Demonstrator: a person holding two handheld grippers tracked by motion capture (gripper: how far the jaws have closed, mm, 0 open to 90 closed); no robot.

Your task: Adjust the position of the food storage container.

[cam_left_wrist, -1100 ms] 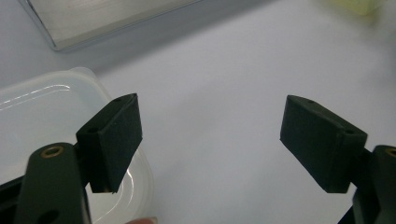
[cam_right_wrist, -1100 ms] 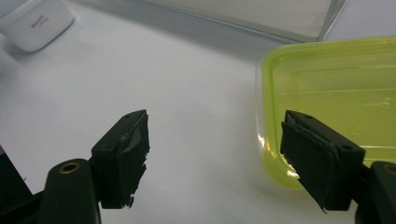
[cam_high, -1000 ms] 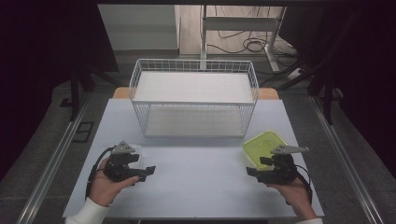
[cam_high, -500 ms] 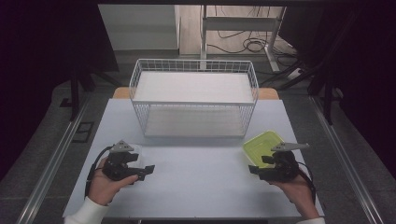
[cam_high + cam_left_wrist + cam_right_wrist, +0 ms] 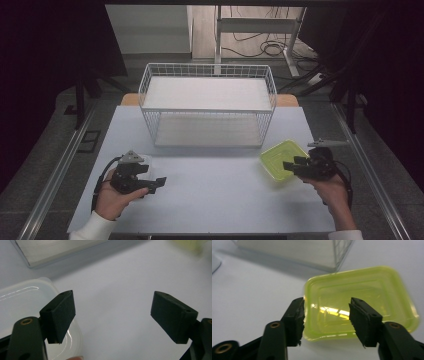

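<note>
The white wire basket (image 5: 207, 111) stands at the far middle of the table (image 5: 215, 200). In front of its right corner lies the yellow-green container (image 5: 280, 159); my right gripper (image 5: 291, 166) straddles its near rim, jaws just been closing, half-wide, one outside, one inside, not yet pressing. Before the basket's left corner, my left gripper (image 5: 161, 182) gapes wide, empty, beside a clear lid (image 5: 22, 302).

The wire basket (image 5: 207, 111) blocks the far middle; the near surface (image 5: 215, 185) between both tools lies open.
</note>
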